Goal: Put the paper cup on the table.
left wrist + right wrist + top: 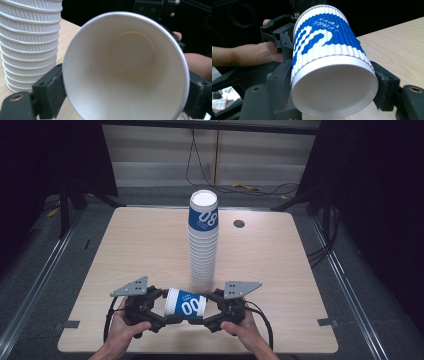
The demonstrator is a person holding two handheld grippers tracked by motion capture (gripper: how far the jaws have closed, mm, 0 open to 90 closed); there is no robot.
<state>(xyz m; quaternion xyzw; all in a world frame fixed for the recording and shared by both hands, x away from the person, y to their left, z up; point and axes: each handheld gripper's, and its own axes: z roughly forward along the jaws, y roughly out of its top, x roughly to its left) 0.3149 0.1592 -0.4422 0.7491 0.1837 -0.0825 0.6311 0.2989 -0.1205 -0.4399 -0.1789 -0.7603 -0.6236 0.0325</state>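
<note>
The paper cup (185, 303) lies sideways between both grippers; left gripper (159, 306) squeezes its open end, right gripper (210, 310) its bottom. Squeeze softly so it won't crush

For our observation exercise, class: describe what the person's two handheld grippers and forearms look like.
Both tools are black. The left gripper and the right gripper each carry a grey three-cornered plate with small holes on top and trail a black cable. Their jaws are blocky black pads, with brass-coloured inserts in the arms behind them. The forearms are bare, with no sleeves in view.
</note>
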